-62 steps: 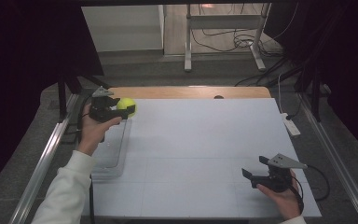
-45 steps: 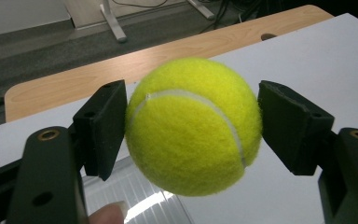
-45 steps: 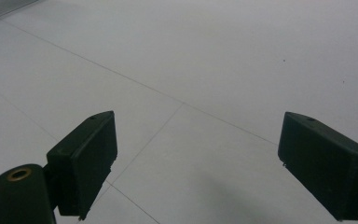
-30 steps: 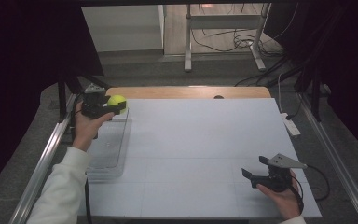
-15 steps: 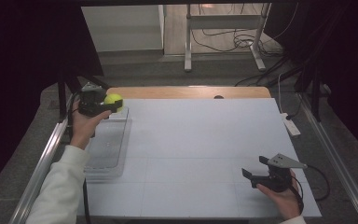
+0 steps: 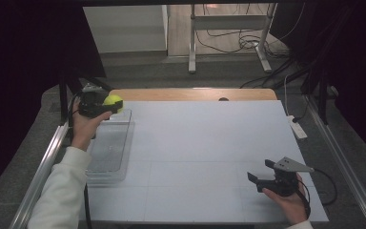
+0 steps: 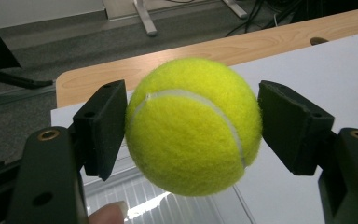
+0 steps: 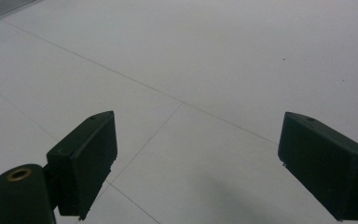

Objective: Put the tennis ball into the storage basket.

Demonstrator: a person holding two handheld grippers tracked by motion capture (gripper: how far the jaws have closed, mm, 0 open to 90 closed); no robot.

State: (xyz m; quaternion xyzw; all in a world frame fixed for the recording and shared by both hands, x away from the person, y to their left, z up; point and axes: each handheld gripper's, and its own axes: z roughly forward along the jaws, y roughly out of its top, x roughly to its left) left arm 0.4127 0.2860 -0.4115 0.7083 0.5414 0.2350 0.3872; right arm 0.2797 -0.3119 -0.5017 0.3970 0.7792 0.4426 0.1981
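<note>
Plainly unmarked tennis ball (image 7: 193, 126), no legible brand.

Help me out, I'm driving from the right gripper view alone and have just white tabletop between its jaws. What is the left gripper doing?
Observer: The left gripper is shut on a yellow tennis ball, one pad pressed on each side.
Operator: Where over the table is that?
Observer: At the far left corner, above the far end of a clear plastic tray that lies along the left edge.
Operator: And my own gripper, how does it sit?
Observer: The right gripper is at the near right of the white table, jaws open, nothing between them, pointing left.
</note>
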